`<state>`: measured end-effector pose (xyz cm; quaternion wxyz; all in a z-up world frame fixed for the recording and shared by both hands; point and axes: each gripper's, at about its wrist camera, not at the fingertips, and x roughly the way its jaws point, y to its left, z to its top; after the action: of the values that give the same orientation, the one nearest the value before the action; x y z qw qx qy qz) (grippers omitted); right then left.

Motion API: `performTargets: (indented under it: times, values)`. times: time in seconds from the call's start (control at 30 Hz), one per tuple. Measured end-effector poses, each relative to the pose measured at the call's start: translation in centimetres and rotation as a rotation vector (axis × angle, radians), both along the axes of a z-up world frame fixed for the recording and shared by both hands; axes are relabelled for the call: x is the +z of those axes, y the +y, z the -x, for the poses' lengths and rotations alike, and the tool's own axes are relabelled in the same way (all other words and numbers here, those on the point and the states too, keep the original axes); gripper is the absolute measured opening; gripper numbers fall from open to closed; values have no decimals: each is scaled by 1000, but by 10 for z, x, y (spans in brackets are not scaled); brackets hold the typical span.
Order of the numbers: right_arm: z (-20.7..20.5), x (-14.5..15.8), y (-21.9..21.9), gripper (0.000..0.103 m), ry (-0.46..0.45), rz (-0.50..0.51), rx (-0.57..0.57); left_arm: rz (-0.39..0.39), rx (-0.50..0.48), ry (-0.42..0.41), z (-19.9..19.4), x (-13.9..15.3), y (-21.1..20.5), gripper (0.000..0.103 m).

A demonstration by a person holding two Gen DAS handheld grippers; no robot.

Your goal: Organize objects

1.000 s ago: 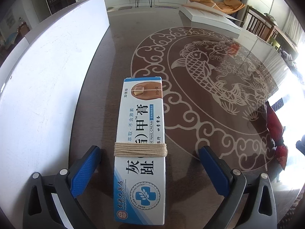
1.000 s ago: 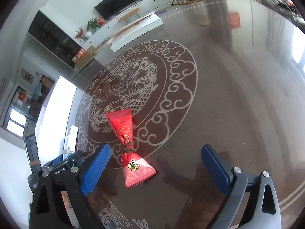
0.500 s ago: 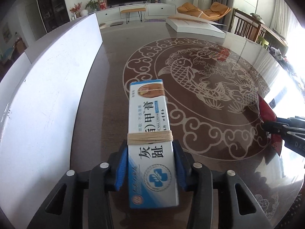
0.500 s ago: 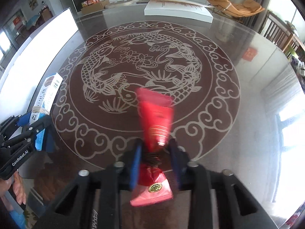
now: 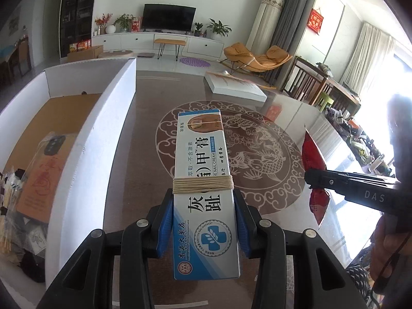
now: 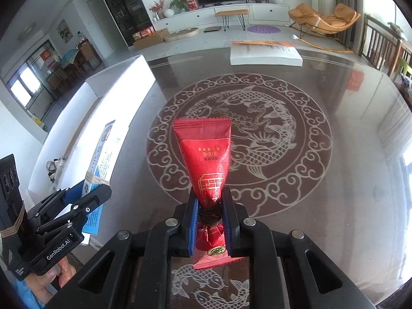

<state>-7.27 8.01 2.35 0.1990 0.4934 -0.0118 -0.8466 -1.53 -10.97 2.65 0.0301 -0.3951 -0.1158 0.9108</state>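
The left gripper (image 5: 203,224) tips down toward the table (image 5: 144,154) and holds the box (image 5: 203,180) up in the air, next to the white bin (image 5: 95,141). Its blue pads (image 5: 164,221) squeeze the sides of the box near its back end. The box is long and flat, white and blue, with string (image 5: 203,184) wound around its middle. It reads "NAIL CREAM" and has a round mark with a blue cross. The right gripper (image 6: 210,221) also tips down over the table and holds the red pouch (image 6: 206,154) up above the fish picture (image 6: 239,149). Its claw is squeezed almost shut on the pouch's thin neck, where a dark cord (image 6: 209,212) is tied. The pouch is shiny and crinkly, wide at the top with a zigzag edge, with gold marks too small to read. In the right view the left gripper's side says "GenRobot.AI", and fingers (image 6: 61,275) hold its handle. The table is dark, smooth and shiny. The bin has stiff white walls and a brown floor with papers and small things in it.
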Motion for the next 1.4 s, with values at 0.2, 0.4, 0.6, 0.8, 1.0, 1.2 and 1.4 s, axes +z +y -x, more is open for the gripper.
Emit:
performTargets:
  times: [0.2,0.4,0.6,0.8,1.0,1.2,1.4]
  values:
    - [-14,54,-89,17,61,122,167,19,132,100,-30,60,-76,42]
    - [-29,67,-205,17,16,215,375,139,341,17,-33,50,-171,42]
    - [-35,24,-289,20,-86,192,481,183,479,-130,-43,11,-229,44]
    - [-25,-20,-303,50,-210,183,461,192,540,-177,-50,-12,-238,75]
    - [-17,6,-276,71,-99,136,422,294,541,-125,-52,9,-213,90]
    - [-23,38,-263,82,25,27,415,386,540,-199,-50,22,-188,91]
    - [-37,52,-255,83,79,-54,436,291,489,-189,-59,28,-180,91]
